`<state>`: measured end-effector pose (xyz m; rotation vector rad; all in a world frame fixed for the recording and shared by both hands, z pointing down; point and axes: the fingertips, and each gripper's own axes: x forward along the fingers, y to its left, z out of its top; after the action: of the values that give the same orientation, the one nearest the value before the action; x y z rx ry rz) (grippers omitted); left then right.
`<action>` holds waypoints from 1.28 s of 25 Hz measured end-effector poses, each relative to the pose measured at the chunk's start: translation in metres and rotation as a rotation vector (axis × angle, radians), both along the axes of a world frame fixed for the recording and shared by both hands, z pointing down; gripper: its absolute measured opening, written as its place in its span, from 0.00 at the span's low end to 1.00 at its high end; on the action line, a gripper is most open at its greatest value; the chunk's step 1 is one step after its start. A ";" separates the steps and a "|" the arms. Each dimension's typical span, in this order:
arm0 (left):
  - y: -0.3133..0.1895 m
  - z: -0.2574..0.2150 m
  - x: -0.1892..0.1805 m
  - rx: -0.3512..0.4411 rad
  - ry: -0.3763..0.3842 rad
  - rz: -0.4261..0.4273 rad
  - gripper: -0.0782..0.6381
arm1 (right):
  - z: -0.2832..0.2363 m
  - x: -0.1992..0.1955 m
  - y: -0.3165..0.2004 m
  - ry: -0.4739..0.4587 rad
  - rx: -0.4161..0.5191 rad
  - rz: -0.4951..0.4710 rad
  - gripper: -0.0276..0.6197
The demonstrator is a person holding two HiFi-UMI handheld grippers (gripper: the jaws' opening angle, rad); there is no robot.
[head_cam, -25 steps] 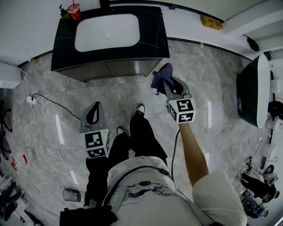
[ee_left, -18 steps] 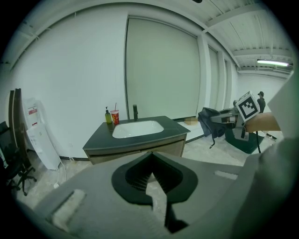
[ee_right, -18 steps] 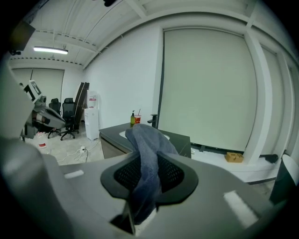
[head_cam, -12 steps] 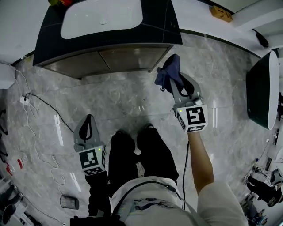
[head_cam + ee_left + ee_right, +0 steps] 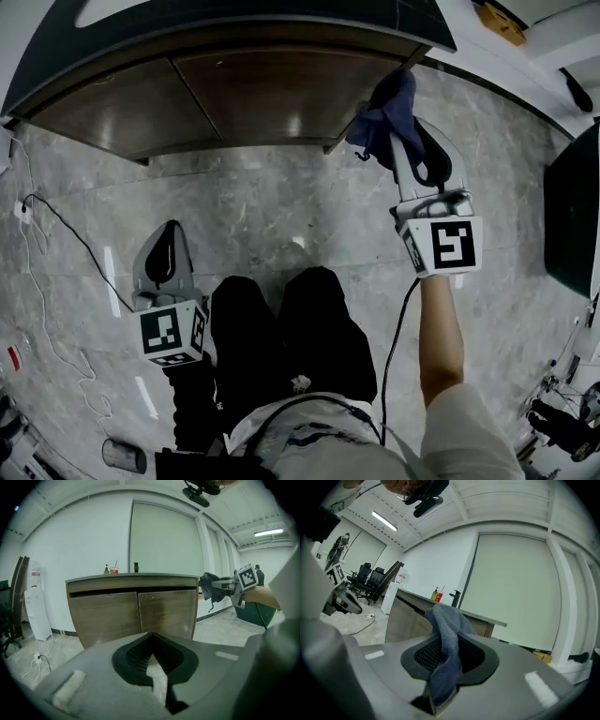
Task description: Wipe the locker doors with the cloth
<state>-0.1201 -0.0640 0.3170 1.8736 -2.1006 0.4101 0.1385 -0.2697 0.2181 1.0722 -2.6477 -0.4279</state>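
Blue-grey cloth (image 5: 447,639) is pinched in the right gripper (image 5: 440,686). Its jaws are clamped on the lower folds and the rest flops up and over the top of them. From the head view the bundle (image 5: 384,117) sits up at the right-hand end of the cabinet, close to the corner under the dark countertop (image 5: 281,23). The left gripper view puts it just off that corner, and I can't see it touching any door face.

The left gripper (image 5: 170,227) is low and well back over the grey marbled floor (image 5: 281,216). Its jaws are pressed together with nothing between them, so it's out of the play.

The brown wooden cabinet doors (image 5: 138,616) are two panels side by side, both closed. They look hazy and streaked across their fronts. I see no clean swath that would tell me a pass has been made.

My read is that the cloth is secured and carried to the work, and that's all that's done. All of the wiping looks to be ahead, both doors, likely starting from the right one nearest the cloth.
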 end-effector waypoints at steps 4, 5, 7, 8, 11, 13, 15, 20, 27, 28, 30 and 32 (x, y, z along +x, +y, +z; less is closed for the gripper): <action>-0.011 0.064 0.004 0.023 -0.001 0.032 0.11 | 0.039 -0.001 -0.012 -0.006 0.097 -0.009 0.18; -0.013 0.080 0.003 0.033 -0.002 0.031 0.11 | 0.047 -0.002 -0.017 -0.006 0.128 -0.020 0.18; -0.019 0.107 0.001 0.058 -0.005 0.030 0.11 | 0.057 -0.007 -0.029 -0.006 0.198 -0.034 0.18; -0.019 0.119 0.003 0.066 -0.005 0.033 0.11 | 0.062 -0.010 -0.033 -0.008 0.224 -0.037 0.18; -0.022 0.145 0.011 0.094 -0.010 0.041 0.11 | 0.071 -0.013 -0.048 -0.007 0.271 -0.017 0.18; -0.024 0.157 0.014 0.107 -0.024 0.037 0.11 | 0.071 -0.016 -0.062 -0.012 0.298 -0.011 0.18; -0.017 0.164 0.015 0.102 -0.037 0.022 0.11 | 0.072 -0.019 -0.076 -0.012 0.311 -0.011 0.18; 0.005 0.167 0.002 0.097 -0.061 -0.032 0.11 | 0.071 -0.033 -0.102 -0.011 0.345 -0.020 0.18; 0.027 0.165 -0.009 0.101 -0.075 -0.073 0.11 | 0.102 -0.035 -0.104 0.008 0.340 -0.025 0.18; 0.028 0.164 -0.009 0.099 -0.087 -0.072 0.11 | 0.109 -0.035 -0.105 0.016 0.335 -0.028 0.18; 0.031 0.163 -0.006 0.095 -0.106 -0.066 0.11 | 0.123 -0.035 -0.104 0.032 0.327 -0.033 0.18; 0.033 0.161 -0.003 0.098 -0.112 -0.058 0.11 | 0.135 -0.035 -0.105 0.049 0.321 -0.036 0.18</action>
<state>-0.1228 -0.0312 0.4784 1.8778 -2.2813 0.4148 0.1037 -0.3743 0.3532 1.0843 -2.6154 -0.8989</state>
